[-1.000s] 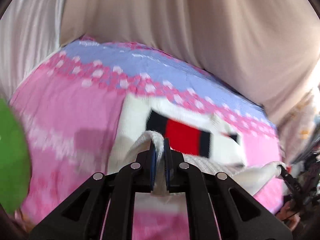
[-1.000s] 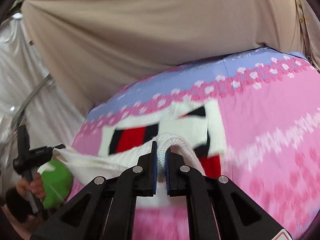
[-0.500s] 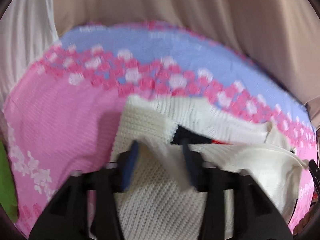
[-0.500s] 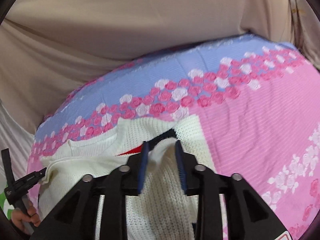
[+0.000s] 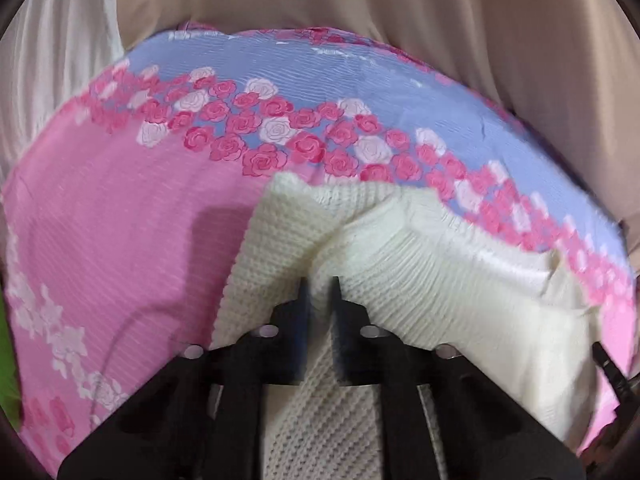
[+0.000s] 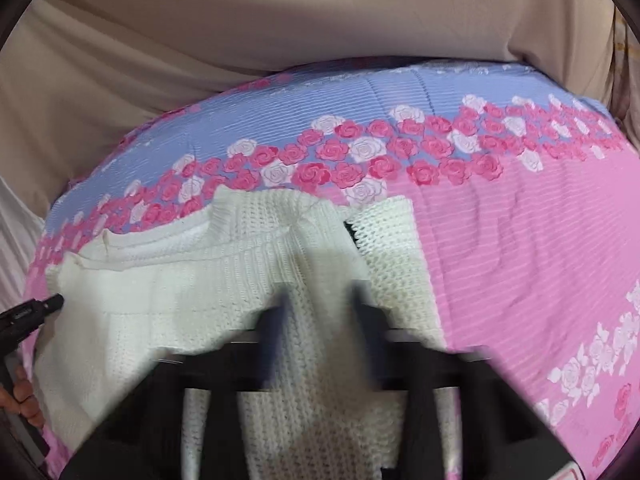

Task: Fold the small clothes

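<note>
A small white knit sweater (image 5: 440, 276) lies folded over on a pink and blue rose-print sheet (image 5: 120, 240); it also shows in the right wrist view (image 6: 160, 300), where a black patch peeks out at the fold. My left gripper (image 5: 320, 292) has its fingers slightly apart with white knit between them. My right gripper (image 6: 320, 308) is blurred, its fingers wide apart over the knit fabric. The left gripper's tip (image 6: 36, 308) shows at the sweater's left edge in the right wrist view.
Beige cloth (image 6: 280, 20) hangs behind the far edge of the sheet (image 6: 520, 260). A green object (image 5: 6, 380) sits at the far left edge of the left wrist view. A hand (image 6: 24, 400) holds the left gripper's handle.
Both grippers carried the sweater's near edge forward and folded it over, hiding the red and black pattern. The fingers then parted; the right gripper opened wider.
</note>
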The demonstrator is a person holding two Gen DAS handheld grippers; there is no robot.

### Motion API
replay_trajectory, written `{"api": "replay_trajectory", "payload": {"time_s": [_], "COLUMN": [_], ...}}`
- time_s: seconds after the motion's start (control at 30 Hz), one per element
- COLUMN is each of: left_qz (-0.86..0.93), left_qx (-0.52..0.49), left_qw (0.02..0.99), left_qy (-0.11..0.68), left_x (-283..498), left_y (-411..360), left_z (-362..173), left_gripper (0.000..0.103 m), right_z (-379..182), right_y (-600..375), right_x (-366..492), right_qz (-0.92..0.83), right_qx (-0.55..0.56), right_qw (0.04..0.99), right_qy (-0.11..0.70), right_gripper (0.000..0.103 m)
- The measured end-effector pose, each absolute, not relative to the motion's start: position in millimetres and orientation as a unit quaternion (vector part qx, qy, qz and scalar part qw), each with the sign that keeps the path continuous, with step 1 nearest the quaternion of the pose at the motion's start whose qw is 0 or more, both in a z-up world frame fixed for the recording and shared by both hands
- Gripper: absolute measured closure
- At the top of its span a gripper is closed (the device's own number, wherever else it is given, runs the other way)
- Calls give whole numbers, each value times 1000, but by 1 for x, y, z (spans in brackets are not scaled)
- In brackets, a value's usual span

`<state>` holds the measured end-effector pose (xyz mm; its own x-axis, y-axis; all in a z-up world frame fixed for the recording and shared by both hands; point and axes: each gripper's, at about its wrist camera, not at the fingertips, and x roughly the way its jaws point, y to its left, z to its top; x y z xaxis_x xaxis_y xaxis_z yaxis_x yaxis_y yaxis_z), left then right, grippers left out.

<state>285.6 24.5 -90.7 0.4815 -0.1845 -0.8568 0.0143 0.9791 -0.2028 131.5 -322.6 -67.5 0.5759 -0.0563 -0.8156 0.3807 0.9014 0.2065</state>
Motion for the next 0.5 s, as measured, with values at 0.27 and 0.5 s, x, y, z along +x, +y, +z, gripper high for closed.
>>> {"api": "replay_trajectory", "payload": {"time_s": [0.27, 0.5], "left_qz": [-45, -55], "left_qx": [-58, -68], "left_qw": [860, 873], "left_qy": [504, 481], "left_x": [312, 280], "left_y": [20, 23], "left_z": [-97, -70], "left_gripper": [95, 92], "right_z": [-37, -37], "right_y": [-346, -331], "right_x": [138, 123], "right_qz": [-141, -147], "right_qx": [197, 202], "right_qw": [889, 883], "right_qy": [388, 397], "right_gripper": [94, 87]}}
